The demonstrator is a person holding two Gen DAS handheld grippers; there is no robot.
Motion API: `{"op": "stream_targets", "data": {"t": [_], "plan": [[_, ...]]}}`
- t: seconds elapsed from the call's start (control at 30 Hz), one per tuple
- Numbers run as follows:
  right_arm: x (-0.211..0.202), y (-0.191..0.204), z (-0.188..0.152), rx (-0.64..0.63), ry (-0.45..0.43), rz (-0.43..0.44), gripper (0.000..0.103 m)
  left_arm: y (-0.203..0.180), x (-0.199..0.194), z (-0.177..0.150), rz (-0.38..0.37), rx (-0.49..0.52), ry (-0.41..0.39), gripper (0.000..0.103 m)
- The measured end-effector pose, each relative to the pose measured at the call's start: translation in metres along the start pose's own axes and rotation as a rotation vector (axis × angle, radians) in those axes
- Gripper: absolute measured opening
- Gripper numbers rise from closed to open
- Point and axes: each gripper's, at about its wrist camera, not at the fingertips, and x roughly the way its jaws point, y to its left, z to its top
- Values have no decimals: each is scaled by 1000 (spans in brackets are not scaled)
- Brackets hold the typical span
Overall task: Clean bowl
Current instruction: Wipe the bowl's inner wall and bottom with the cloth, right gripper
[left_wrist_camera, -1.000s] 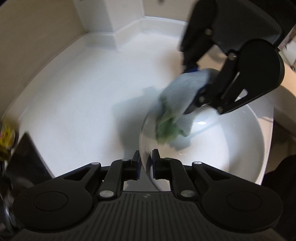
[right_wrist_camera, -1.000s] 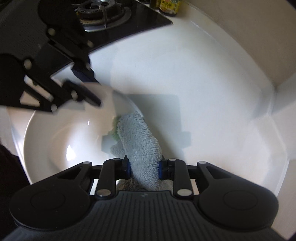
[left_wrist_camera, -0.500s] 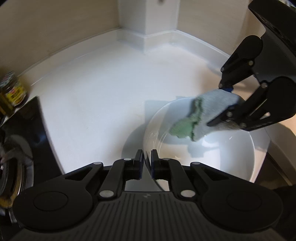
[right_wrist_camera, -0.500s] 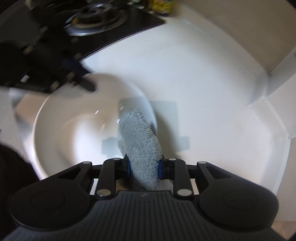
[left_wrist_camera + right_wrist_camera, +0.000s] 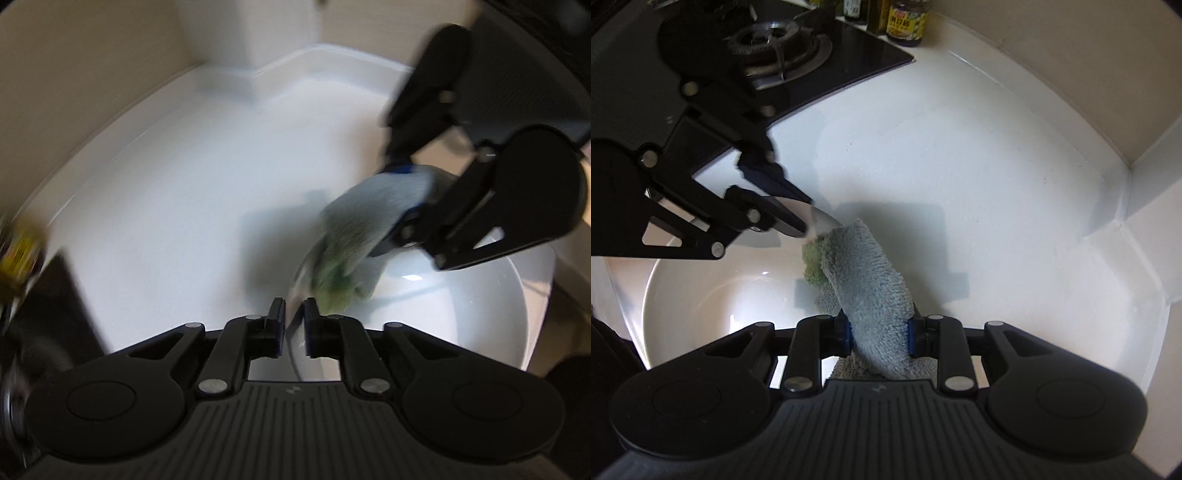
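White bowl [image 5: 701, 306] sitting on the white counter [image 5: 979, 166] beside the stove [image 5: 775, 48], bottles [image 5: 907, 20] behind. Left gripper [image 5: 294, 314] straddling the bowl's rim, jaws opening; blur makes contact hard to judge. Right gripper [image 5: 879, 334] pinching a grey-green cloth [image 5: 864, 273], its end resting against the bowl's inner wall.

White bowl [image 5: 701, 306]; grey-green cloth [image 5: 871, 280]; black hob [image 5: 831, 74]; white counter [image 5: 979, 166].

White bowl [image 5: 701, 306] on counter; grey-green cloth [image 5: 871, 280] inside.
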Motion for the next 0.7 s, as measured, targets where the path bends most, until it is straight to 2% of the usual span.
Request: {"op": "stream_targets", "data": {"t": [0.03, 0.1, 0.13, 0.23, 0.37, 0.43, 0.53, 0.63, 0.67, 0.7], "plan": [[-2, 0, -3, 12, -5, -5, 21, 0, -5, -7, 15, -61, -6, 20], [-9, 4, -12, 39, -11, -21, 21, -2, -7, -18, 24, -86, -8, 16], [-12, 5, -16, 47, -10, -29, 21, -2, -7, -22, 12, -89, -18, 9], [-16, 6, -28, 38, 37, -14, 21, 4, -13, -30, -13, -74, -35, 7], [-13, -14, -26, 72, 79, 63, 21, 12, -5, -23, -37, 44, -40, 8], [-8, -16, -17, 47, 75, 36, 21, 9, -2, -15, -35, 154, -40, 9], [-5, -8, -2, -12, 24, -14, 22, -3, -7, -3, -33, 247, -31, 10], [-2, 4, 9, -70, -41, -26, 22, -1, -9, 0, -46, 200, -34, 9], [-3, 3, 8, -64, -46, -22, 22, 3, -11, -1, -48, 156, -38, 9], [-3, 3, 8, -58, -52, -19, 21, 10, -16, -6, -51, 69, -43, 10]]}}
